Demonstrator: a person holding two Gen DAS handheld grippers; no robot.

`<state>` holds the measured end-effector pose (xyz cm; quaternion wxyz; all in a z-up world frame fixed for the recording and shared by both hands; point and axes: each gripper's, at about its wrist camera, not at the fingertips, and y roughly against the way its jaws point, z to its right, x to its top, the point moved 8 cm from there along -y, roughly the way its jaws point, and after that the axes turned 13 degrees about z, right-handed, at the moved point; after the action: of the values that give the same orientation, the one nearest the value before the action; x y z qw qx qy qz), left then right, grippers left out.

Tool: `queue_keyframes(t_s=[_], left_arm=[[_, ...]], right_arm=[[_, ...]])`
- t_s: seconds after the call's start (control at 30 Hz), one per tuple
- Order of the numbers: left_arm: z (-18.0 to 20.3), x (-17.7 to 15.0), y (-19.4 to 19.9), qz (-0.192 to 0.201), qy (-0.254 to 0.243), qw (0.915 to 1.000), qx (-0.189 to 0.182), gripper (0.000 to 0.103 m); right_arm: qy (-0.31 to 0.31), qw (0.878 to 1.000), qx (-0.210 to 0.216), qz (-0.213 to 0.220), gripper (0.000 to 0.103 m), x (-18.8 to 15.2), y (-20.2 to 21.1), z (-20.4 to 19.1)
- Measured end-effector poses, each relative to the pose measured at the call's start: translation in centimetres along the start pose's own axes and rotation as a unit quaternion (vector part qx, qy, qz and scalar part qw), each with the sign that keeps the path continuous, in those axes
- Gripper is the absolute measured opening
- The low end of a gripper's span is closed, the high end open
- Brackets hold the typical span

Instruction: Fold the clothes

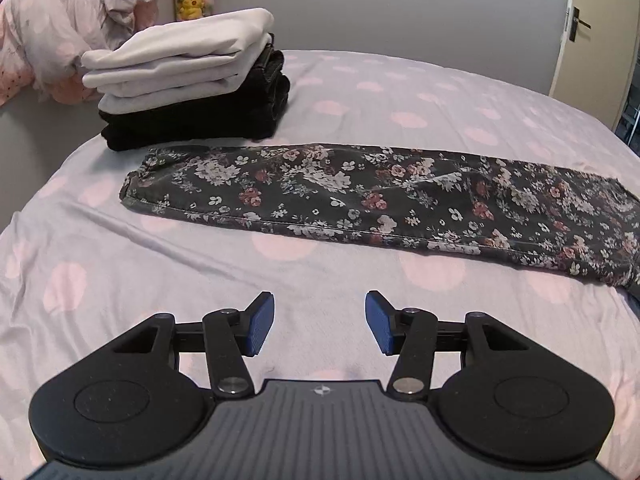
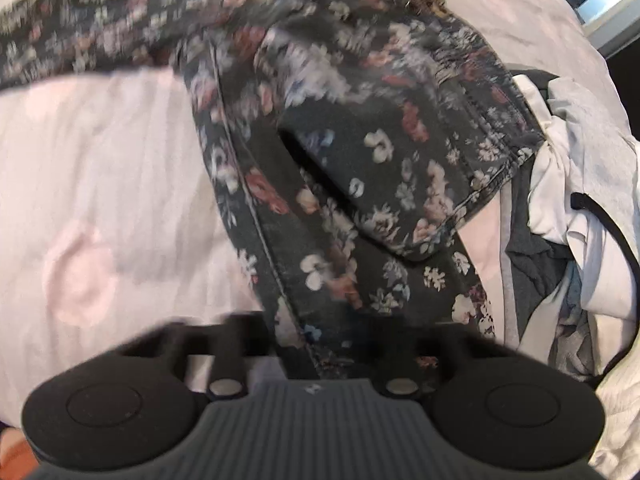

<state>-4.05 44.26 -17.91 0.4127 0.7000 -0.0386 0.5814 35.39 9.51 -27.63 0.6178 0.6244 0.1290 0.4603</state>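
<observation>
The left claw [image 1: 319,322] gapes wide low in frame over the bed [image 1: 360,92], while the right claw [image 2: 320,340] grips the floral trousers [image 2: 332,168] filling mid-frame.

Left wrist view low over bed [image 1: 120,248], facing wall, right wrist view close, both sharing floral trousers [image 1: 380,196].

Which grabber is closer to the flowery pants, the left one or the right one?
Right. The right gripper is right at the flowery pants, with the fabric covering its fingers. The left gripper is open above the bedspread, short of the pants' near edge.
</observation>
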Motion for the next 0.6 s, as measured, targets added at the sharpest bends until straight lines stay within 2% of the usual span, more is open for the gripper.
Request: queue_keyframes(t_s=[0.03, 0.1, 0.23, 0.43, 0.5, 0.6], left_arm=[[-0.2, 0.0, 0.0, 0.001, 0.005, 1.0000, -0.001, 0.059], [-0.4, 0.1, 0.1, 0.003, 0.012, 0.9999, -0.002, 0.059], [-0.4, 0.2, -0.1, 0.002, 0.019, 0.9998, -0.006, 0.059], [0.0, 0.2, -0.2, 0.002, 0.016, 0.9997, -0.016, 0.059], [-0.2, 0.1, -0.3, 0.000, 0.021, 0.9997, -0.015, 0.059], [-0.8, -0.2, -0.6, -0.008, 0.032, 0.9994, -0.013, 0.059]], right_arm=[[0.006, 1.000, -0.006, 0.003, 0.007, 0.1, 0.1, -0.1], [0.012, 1.000, -0.005, 0.008, 0.005, 0.4, 0.8, -0.7], [0.019, 0.999, 0.026, 0.025, 0.004, 2.4, 3.1, -3.3], [0.065, 0.991, 0.084, 0.076, 0.004, 8.2, 6.6, -11.2], [0.070, 0.991, 0.082, 0.083, 0.004, 9.8, 6.3, -13.5], [0.074, 0.993, 0.068, 0.068, 0.017, 11.1, 4.8, -16.1]])
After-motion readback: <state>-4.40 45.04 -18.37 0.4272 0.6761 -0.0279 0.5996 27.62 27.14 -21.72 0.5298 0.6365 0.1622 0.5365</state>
